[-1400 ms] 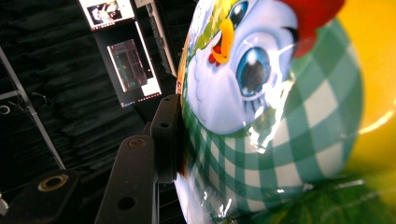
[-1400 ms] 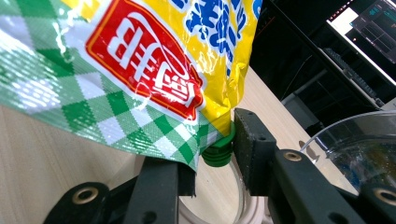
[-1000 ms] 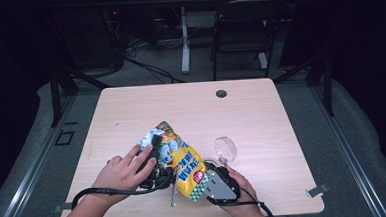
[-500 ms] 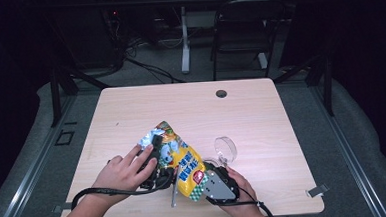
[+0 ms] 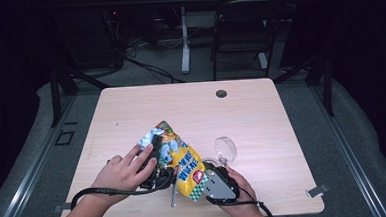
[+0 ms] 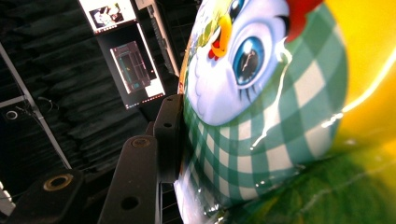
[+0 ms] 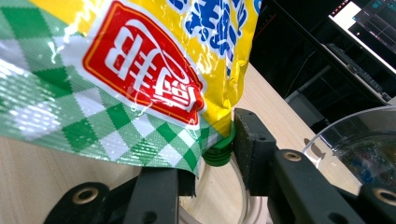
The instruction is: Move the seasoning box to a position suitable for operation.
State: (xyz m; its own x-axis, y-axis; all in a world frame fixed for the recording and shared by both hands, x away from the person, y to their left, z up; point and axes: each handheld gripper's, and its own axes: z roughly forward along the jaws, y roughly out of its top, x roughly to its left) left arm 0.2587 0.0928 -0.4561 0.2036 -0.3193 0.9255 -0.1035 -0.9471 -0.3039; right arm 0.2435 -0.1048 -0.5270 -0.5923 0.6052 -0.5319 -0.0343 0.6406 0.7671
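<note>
Tongs, left and right, grip snack bag; right view reveals green cap.

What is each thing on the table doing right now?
Snack bag: lying tilted, gripped at both ends.
Left gripper: shut on the snack bag.
Right gripper: shut on the snack bag's bottom edge.
Clear round lid: lying beside the bag, untouched.
Table: wooden, bearing everything.
</note>
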